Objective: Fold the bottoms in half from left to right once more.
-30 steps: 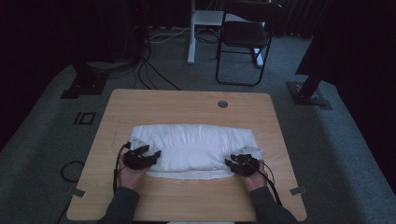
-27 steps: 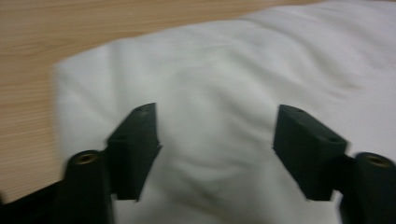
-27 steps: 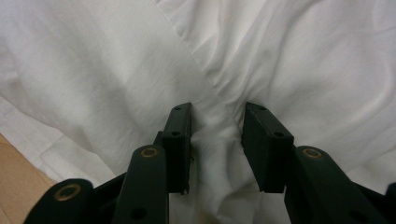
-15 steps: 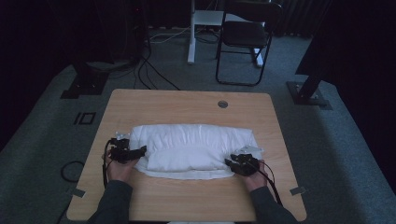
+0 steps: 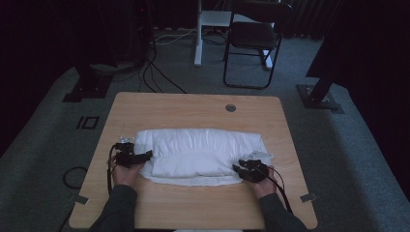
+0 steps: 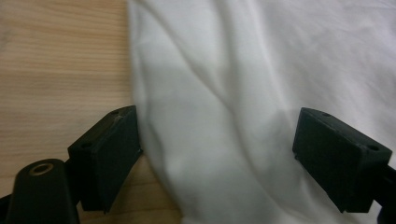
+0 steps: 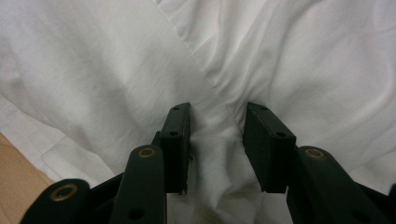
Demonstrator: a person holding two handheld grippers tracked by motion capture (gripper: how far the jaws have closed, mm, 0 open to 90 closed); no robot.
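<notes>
A white folded cloth (image 5: 198,150) lies puffed up across the near half of the wooden table (image 5: 193,106). My left gripper (image 5: 145,155) sits at the cloth's left end. Its jaws have just been opening and now stand wide apart (image 6: 217,149). The cloth's edge (image 6: 233,70) lies between them, and the pads do not press on it. My right gripper (image 5: 238,168) is at the cloth's near right corner. In the right gripper view it (image 7: 217,135) is shut on a gathered fold of the cloth (image 7: 93,70).
A round cable hole (image 5: 230,108) sits near the table's far edge. Beyond the table stand a black chair (image 5: 254,38) and a white post (image 5: 198,34). Cables (image 5: 159,72) run over the floor, and a black stand base (image 5: 321,96) is at the right.
My left gripper has slid left from on top of the cloth to its left end, and its jaws have opened wide. The right gripper has kept its place and grip.
</notes>
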